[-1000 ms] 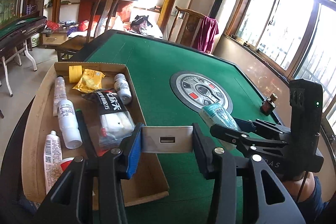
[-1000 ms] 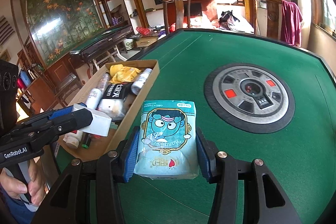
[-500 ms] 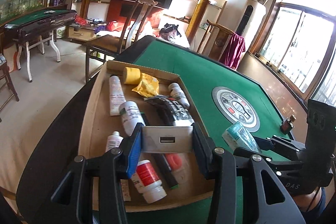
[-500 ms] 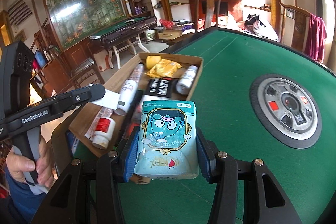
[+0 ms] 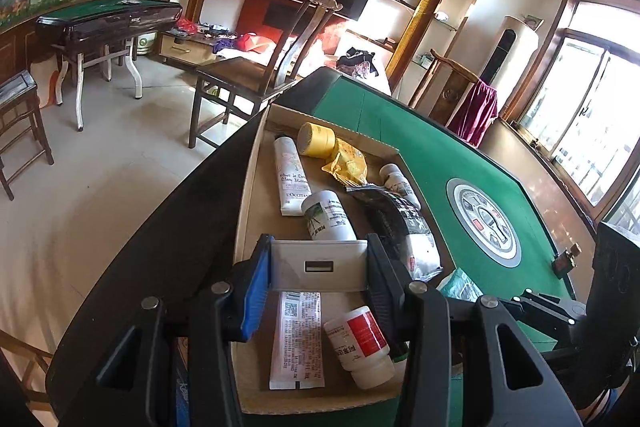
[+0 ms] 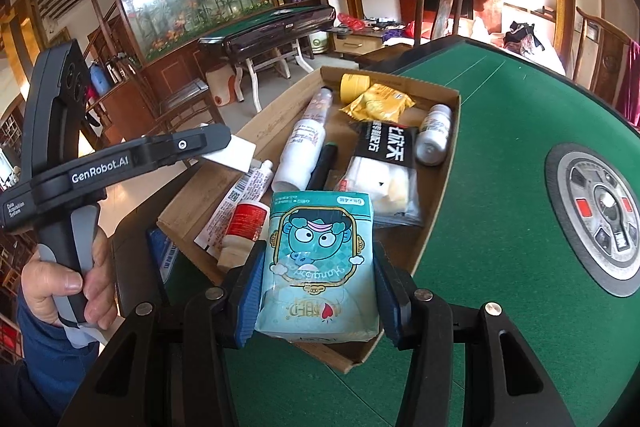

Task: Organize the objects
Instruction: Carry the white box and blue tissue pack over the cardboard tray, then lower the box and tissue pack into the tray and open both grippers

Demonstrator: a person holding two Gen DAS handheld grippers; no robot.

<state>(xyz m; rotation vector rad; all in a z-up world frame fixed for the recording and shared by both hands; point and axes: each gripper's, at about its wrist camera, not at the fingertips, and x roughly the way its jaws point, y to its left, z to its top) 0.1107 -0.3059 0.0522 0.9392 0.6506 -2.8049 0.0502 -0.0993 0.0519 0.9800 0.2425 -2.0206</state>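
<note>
- We see the left tongs (image 5: 319,267) clamped on a small white box (image 5: 319,264), both pads flat against its sides.
- The right tongs (image 6: 316,291) grip a teal packet (image 6: 318,267) with a cartoon face, held by its lower half, top edge pointing away from us.
- Change over the last second: both tongs have travelled from over the green felt to over the carton (image 5: 250,211). The white box now hangs above the carton's near half; the teal packet overlaps its near corner. Neither grip has changed.
- Our reading: transport looks nearly done, and release into the carton would be the step in hand. Neither item is down yet.
- Carton contents near the drop zone: a red-label bottle (image 5: 360,345) and a flat tube (image 5: 298,337) lie under the left tongs. A black-and-white pouch (image 6: 384,167) lies just beyond the teal packet. Free floor is scarce, so items may land on others.
- The carton sits at the edge of the tabletop (image 6: 500,99).
- Left view only: bare cardboard along the carton's left wall, and a sliver of the teal packet at right.
- Right view only: the hand (image 6: 66,283) on the left handle, the packet's printed face, and a dark pen (image 6: 324,163) between the bottles.
</note>
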